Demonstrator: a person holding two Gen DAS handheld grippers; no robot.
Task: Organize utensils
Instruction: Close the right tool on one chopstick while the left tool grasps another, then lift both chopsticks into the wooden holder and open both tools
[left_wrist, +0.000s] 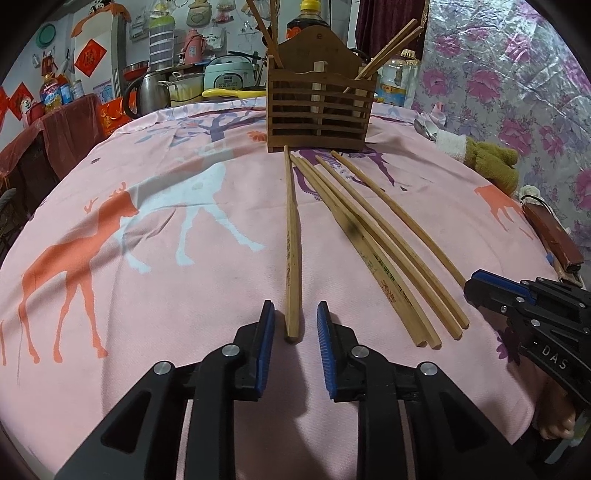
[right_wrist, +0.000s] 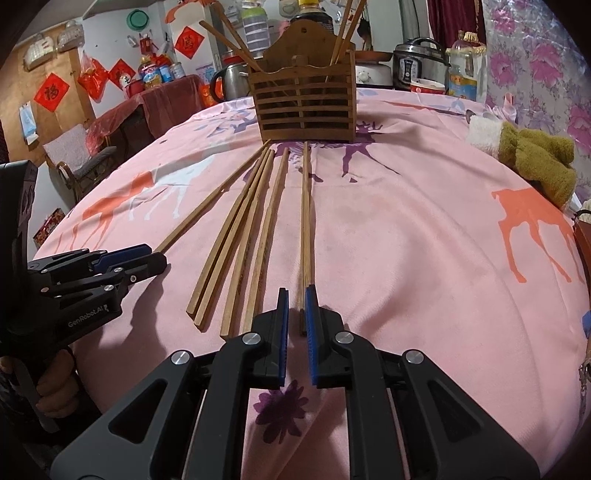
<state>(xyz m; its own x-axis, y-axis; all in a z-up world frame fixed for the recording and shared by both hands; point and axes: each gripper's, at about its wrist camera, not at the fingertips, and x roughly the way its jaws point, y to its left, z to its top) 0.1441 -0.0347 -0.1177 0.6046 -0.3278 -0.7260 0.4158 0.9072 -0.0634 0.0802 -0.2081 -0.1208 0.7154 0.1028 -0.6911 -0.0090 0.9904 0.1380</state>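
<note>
Chopsticks (left_wrist: 373, 236) lie at frame centre below the wooden holder (left_wrist: 319, 107); the left gripper (left_wrist: 295, 325) gapes around one stick's end, untouching. Right view: right gripper (right_wrist: 297, 310) half-open, straddling another chopstick (right_wrist: 306, 236), contact unclear.

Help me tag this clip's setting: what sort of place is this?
Probably a home kitchen or dining corner: a table under a pink deer-print cloth, a wooden chopstick holder, and a rice cooker and kettle behind.
</note>
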